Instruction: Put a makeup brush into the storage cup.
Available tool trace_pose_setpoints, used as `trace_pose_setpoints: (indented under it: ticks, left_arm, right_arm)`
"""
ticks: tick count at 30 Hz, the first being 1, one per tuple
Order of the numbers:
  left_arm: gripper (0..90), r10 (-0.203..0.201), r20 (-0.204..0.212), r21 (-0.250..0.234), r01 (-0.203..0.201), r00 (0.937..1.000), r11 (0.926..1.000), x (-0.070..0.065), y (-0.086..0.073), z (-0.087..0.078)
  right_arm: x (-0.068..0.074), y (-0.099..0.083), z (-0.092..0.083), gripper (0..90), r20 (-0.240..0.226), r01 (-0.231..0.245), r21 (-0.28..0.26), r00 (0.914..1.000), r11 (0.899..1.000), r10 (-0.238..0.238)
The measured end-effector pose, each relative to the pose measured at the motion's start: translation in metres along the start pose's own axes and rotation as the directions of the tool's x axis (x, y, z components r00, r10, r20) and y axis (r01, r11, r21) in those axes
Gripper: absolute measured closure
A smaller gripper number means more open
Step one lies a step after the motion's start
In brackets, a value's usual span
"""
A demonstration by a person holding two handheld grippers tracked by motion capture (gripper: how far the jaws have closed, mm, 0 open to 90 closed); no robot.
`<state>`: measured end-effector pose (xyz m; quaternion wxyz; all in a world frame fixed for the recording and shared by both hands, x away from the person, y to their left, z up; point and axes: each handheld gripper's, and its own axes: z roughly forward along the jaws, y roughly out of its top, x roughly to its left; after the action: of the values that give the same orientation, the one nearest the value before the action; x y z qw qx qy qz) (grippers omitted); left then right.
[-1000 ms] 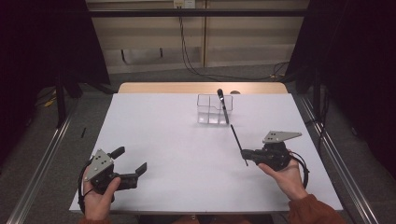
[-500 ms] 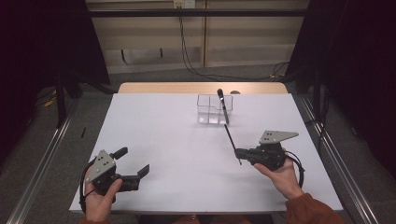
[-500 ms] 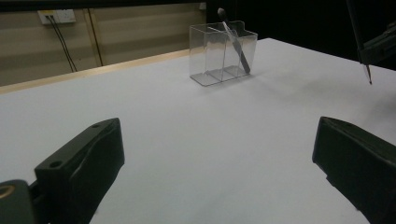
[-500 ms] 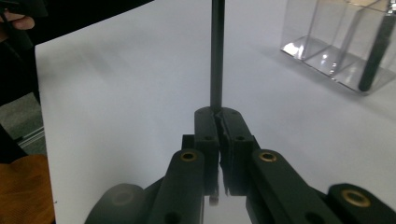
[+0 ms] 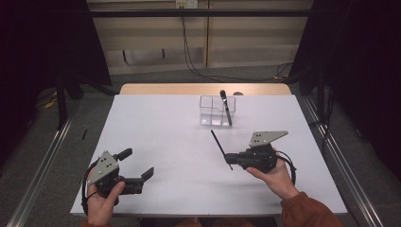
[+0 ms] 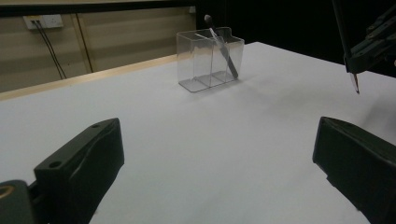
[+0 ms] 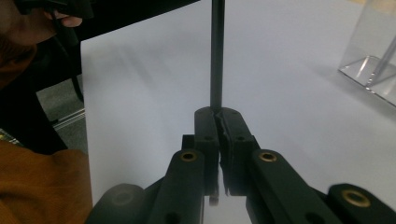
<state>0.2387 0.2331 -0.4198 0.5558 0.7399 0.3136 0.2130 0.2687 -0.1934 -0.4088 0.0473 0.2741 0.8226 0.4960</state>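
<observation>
while clamped in the right tongs (image 5: 230, 156), black pencil (image 5: 218, 143) sticks out past the tips, left tongs (image 5: 138, 165) released, well apart

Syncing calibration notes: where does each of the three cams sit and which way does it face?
High view: above the person's side, facing forward and down on the white table; both hands, left claw, right claw.
Left gripper view: low on the left claw, facing the clear holder; own open jaws.
Right gripper view: on the right claw, along jaws shut on a black pencil; orange sleeve.
Shared: all show the holder and pencil.
</observation>
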Motion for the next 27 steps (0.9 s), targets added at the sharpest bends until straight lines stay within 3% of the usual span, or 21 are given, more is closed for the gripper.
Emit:
trace_pose_setpoints:
  ticks: [4, 7, 12, 21, 27]
  left_arm:
    - [2.0, 0.005, 0.021, 0.007, -0.005, 0.9998, 1.0, -0.003, 0.002, 0.003]
    - [2.3, 0.022, 0.067, 0.032, -0.024, 0.9975, 0.9992, -0.006, 0.003, 0.007]
    - [2.3, 0.031, 0.09, 0.044, -0.035, 0.9955, 0.9984, -0.011, 0.001, 0.013]
    - [2.1, 0.044, 0.12, 0.06, -0.051, 0.9918, 0.9969, -0.013, 0.003, 0.017]
    - [2.2, 0.057, 0.14, 0.076, -0.068, 0.9886, 0.9948, -0.016, 0.008, 0.022]
  right_arm:
    - [0.004, 0.002, 0.006, 86.7, -0.024, 0.018, 0.021, 0.9996, 1.0, -0.017]
    - [0.007, 0.004, 0.01, 86.8, -0.044, 0.025, 0.023, 0.9987, 0.999, -0.024]
    - [0.011, 0.011, 0.016, 86.7, -0.068, 0.036, 0.021, 0.997, 0.999, -0.035]
    - [0.019, 0.015, 0.028, 86.8, -0.096, 0.088, 0.094, 0.9922, 0.992, -0.079]
    - [0.018, 0.02, 0.03, 86.7, -0.098, 0.121, 0.166, 0.9895, 0.979, -0.106]
